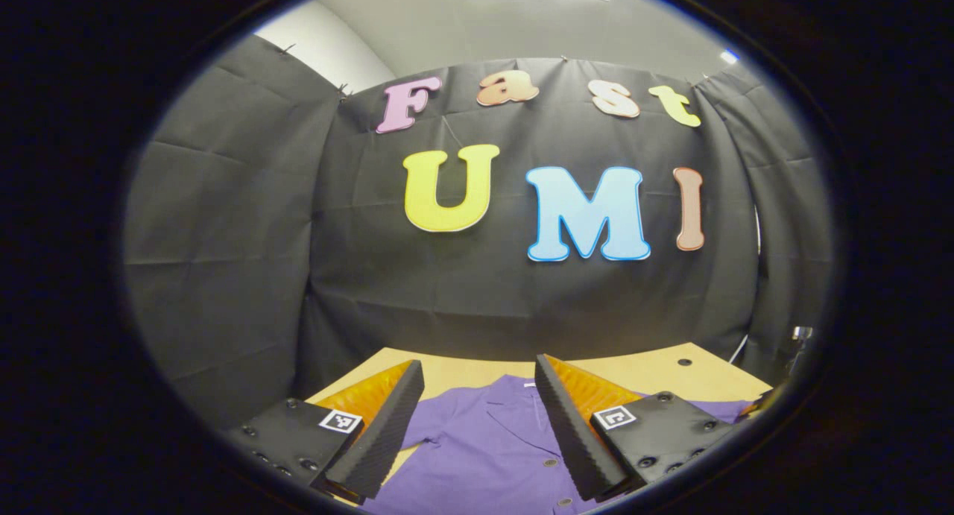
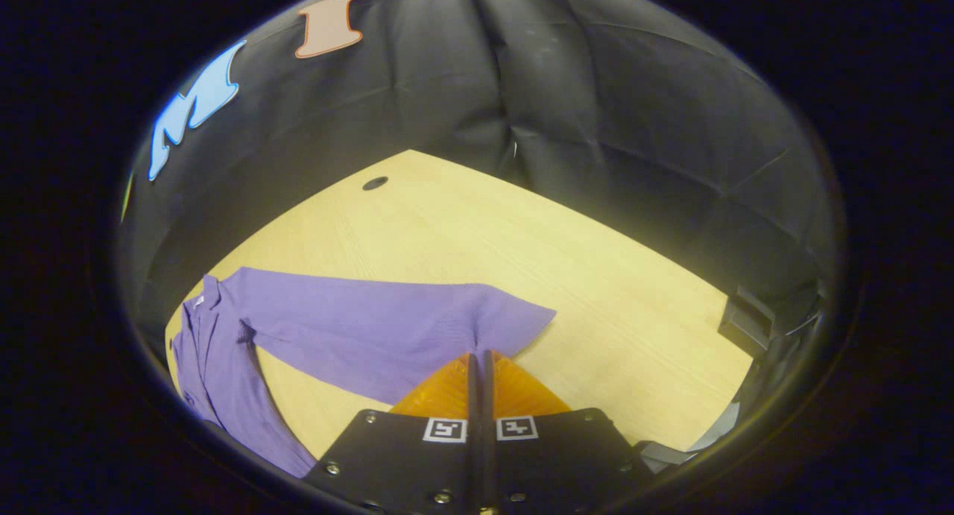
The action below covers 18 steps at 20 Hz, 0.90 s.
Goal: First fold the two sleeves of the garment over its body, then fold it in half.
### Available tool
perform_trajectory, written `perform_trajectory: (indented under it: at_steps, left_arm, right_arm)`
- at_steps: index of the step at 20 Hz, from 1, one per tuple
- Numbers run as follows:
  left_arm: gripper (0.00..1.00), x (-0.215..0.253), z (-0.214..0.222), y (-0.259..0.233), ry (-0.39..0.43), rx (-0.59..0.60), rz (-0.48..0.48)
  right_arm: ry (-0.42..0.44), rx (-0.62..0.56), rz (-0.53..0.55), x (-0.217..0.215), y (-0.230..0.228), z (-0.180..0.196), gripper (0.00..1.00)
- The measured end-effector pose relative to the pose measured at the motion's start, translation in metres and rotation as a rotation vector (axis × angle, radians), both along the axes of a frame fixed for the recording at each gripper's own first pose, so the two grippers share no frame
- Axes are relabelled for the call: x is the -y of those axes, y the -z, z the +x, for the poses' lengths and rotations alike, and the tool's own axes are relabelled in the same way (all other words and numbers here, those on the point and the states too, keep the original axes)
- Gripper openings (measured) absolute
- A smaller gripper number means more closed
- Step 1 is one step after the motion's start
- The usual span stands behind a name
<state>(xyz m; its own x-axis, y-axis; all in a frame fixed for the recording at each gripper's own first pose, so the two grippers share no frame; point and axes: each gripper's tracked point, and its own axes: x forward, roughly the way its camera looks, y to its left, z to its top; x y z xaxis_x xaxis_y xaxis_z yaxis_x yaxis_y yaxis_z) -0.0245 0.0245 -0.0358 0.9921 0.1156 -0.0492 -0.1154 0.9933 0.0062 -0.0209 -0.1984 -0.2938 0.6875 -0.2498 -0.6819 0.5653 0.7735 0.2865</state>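
Garment [image 2: 223,351] lies flat on the table [image 2: 477,224], one sleeve [image 2: 387,321] still spread sideways; the right gripper [image 2: 479,366], fingers together over its lower edge, should nip near the cuff, while the left gripper [image 1: 477,418] hovers, fingers apart.

The left gripper view rides low at the near edge of the wooden table [image 1: 656,372], facing almost level toward the booth's back wall, with its own left gripper [image 1: 477,396] framing the collar of the purple garment [image 1: 492,440] close below. The right gripper view sits higher and tilts down across the table [image 2: 522,239] toward a corner of the booth, rolled so the tabletop runs diagonally, close above the sleeve [image 2: 387,325]. Both views share the garment, the tabletop and the back wall.
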Motion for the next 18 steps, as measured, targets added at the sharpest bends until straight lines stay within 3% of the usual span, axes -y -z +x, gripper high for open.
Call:
perform_trajectory:
  at_steps: [6,10,18]
  left_arm:
    - [0.97,-0.012,0.003,0.0,0.034,0.013,-0.015]
    - [0.97,-0.023,0.004,-0.003,0.054,0.026,-0.02]
    - [0.97,-0.061,-0.004,0.003,0.042,0.035,-0.055]
  right_arm:
    - [-0.002,0.163,0.077,-0.025,-0.063,0.022,0.0]
    - [-0.069,0.31,0.142,-0.059,-0.108,0.044,0.0]
    - [-0.239,0.427,0.128,-0.146,-0.18,0.079,0.0]
